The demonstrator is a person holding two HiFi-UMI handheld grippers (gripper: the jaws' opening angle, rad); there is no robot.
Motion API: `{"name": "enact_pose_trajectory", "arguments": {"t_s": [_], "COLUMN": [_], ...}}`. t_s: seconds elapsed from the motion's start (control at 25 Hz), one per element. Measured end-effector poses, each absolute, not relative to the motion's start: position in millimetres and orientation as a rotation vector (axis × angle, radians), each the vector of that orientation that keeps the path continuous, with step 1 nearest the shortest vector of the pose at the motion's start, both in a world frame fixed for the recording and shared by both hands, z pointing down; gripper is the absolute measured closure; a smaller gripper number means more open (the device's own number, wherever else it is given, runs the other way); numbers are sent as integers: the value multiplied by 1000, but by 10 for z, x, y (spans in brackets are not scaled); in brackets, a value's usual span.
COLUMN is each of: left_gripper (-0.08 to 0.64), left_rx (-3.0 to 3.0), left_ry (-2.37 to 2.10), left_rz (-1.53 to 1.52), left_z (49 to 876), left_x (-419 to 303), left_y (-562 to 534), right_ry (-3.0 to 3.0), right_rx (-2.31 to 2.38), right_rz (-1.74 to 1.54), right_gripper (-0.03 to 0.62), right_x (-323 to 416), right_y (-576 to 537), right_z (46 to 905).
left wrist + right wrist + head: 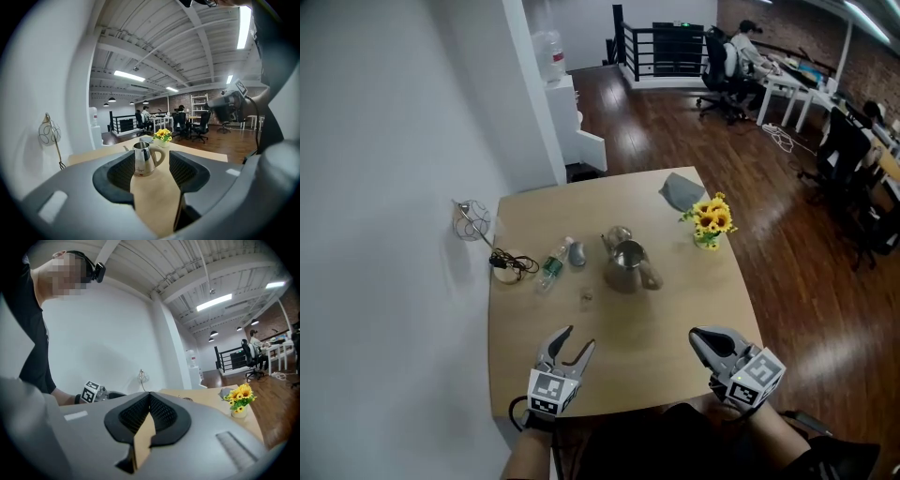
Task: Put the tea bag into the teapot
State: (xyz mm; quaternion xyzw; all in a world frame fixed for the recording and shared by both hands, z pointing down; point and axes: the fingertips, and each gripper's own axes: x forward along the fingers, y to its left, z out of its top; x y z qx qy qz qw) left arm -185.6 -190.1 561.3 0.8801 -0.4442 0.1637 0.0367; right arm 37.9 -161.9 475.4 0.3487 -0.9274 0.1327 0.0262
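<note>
The task is judged not to have begun. Both tools are held low over the near edge of the bench (pixel 675 375), well apart from everything on it.

The left claw (pixel 578 337) is released: in the left gripper view its jaws are seen spread wide, with only bare bench top between them and the teapot (pixel 143 159) framed far beyond. The right claw (pixel 701 336) is clenched on nothing; in the right gripper view its jaw tips are seen meeting, with no object caught there.

The teapot (pixel 626 265), a metal one, stands upright near the middle of the bench, and its mouth appears to be open in the left gripper view. The tea bag (pixel 587 297) is judged to be the small pale speck lying on the bench just left of the teapot and a little nearer the person. It is too small for this to be confirmed. It is apart from the pot and untouched.

Further left a bottle (pixel 551 265) lies on its side. A pot of sunflowers (pixel 711 220) and a grey cloth (pixel 682 190) are set toward the far right.

Everything is left to do. The bag has to be reached, most readily by the left claw, pinched, lifted, carried over the teapot's mouth and dropped in.
</note>
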Motion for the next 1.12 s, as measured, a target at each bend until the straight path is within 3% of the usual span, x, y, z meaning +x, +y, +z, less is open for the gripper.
{"name": "enact_pose_trajectory", "arguments": {"t_s": [0.32,0.68,1.12], "left_gripper": [380,379,379], "left_rx": [2592,2427,2211], "left_ry": [-1411,-1364,-1243], "left_rz": [567,804,1084], "left_z": [6054,6887,7954], "left_x": [-2037,-2145,-2123], "left_y": [-2413,-3013,-3722], "right_ry": [-2853,-2780,-2748], "right_rx": [1065,943,854], "right_rz": [436,404,585], "right_gripper": [584,557,537], "right_x": [324,250,153], "right_y": [-1990,-2393,-2585], "right_z": [4856,5274,5649]}}
